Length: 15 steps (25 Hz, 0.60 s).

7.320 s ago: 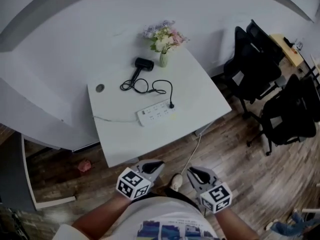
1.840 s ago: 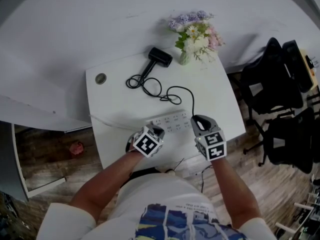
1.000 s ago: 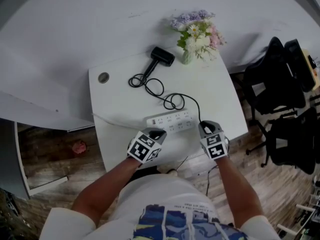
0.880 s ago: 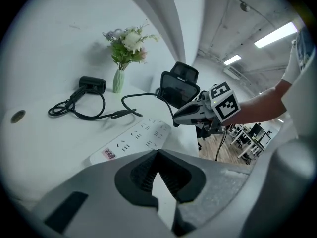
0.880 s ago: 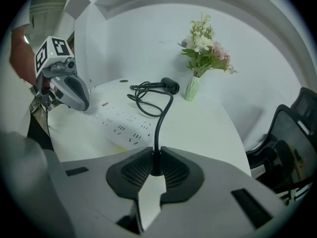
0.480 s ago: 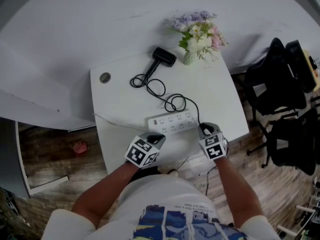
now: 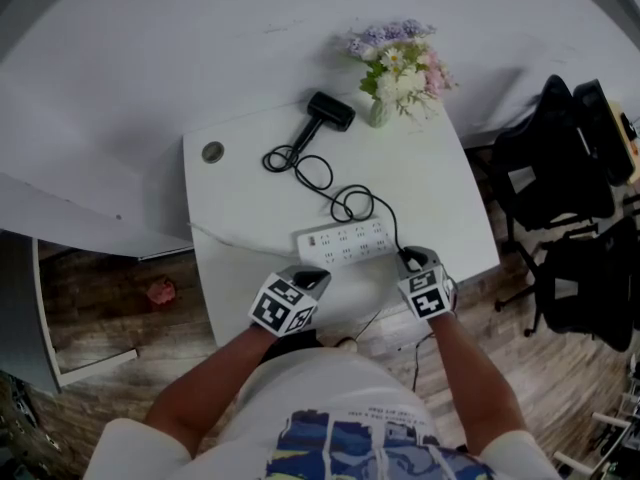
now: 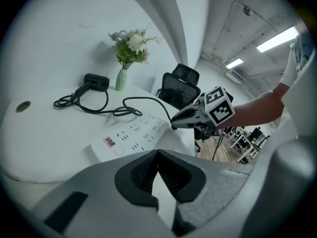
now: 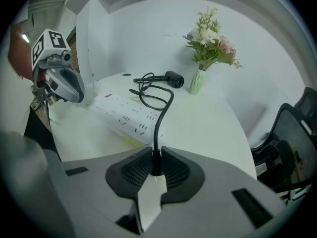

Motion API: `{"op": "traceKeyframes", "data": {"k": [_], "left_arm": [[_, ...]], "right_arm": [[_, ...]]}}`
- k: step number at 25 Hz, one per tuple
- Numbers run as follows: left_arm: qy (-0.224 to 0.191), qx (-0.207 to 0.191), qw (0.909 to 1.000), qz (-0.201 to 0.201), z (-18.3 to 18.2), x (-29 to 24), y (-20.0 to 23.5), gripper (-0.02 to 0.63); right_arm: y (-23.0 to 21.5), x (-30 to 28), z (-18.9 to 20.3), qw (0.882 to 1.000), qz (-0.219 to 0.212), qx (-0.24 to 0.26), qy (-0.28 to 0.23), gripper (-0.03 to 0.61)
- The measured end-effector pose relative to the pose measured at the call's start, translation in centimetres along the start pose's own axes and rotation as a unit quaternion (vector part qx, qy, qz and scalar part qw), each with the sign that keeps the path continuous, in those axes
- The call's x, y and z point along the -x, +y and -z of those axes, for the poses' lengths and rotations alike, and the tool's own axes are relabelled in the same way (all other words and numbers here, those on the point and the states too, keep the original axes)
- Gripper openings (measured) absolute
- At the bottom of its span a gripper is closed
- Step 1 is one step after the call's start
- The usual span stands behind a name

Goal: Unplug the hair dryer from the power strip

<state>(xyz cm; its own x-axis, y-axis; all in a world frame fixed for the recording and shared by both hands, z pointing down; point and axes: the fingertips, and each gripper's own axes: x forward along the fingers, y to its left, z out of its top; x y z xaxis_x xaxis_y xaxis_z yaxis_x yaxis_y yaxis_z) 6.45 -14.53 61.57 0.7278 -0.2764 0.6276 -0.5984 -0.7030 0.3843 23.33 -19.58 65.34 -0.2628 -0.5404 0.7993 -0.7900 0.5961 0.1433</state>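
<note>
Head view: a flat white plastic power strip (image 7: 345, 243) lies on the smooth white surface (image 7: 440, 198), with the black hair dryer (image 7: 330, 110) at its 12 o'clock, the cord (image 7: 345, 201) looping between them, and a flower vase (image 7: 380, 114) at 1.

Left gripper view: the left tool (image 8: 157, 156) is empty, its ribbed pads (image 8: 142, 170) together.

Right gripper view: the right tool (image 9: 155, 158), tilted down, pinches the black plug (image 9: 155, 165) with its prongs bare. Its jaws have just been opening.

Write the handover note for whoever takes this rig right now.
Right tool: closed on the plug, jaws just now easing open with it between them.
Left tool: shut, empty, by the power strip, at its near edge.
Hair dryer lies on the far side of the table beside the vase; its cord runs to the plug.
Done: plug is out of the strip, prongs bare.
Left: lay the plug on the table, release.
</note>
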Motion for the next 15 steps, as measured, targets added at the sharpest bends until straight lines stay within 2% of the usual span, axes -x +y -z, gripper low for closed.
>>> {"op": "traceKeyframes", "data": {"k": [15], "left_arm": [[-0.011, 0.004, 0.9999, -0.005, 0.1, 0.6, -1.5, 0.003]], "right_arm": [[1.3, 2.2, 0.0, 1.000, -0.013, -0.010, -0.019, 0.051]]}}
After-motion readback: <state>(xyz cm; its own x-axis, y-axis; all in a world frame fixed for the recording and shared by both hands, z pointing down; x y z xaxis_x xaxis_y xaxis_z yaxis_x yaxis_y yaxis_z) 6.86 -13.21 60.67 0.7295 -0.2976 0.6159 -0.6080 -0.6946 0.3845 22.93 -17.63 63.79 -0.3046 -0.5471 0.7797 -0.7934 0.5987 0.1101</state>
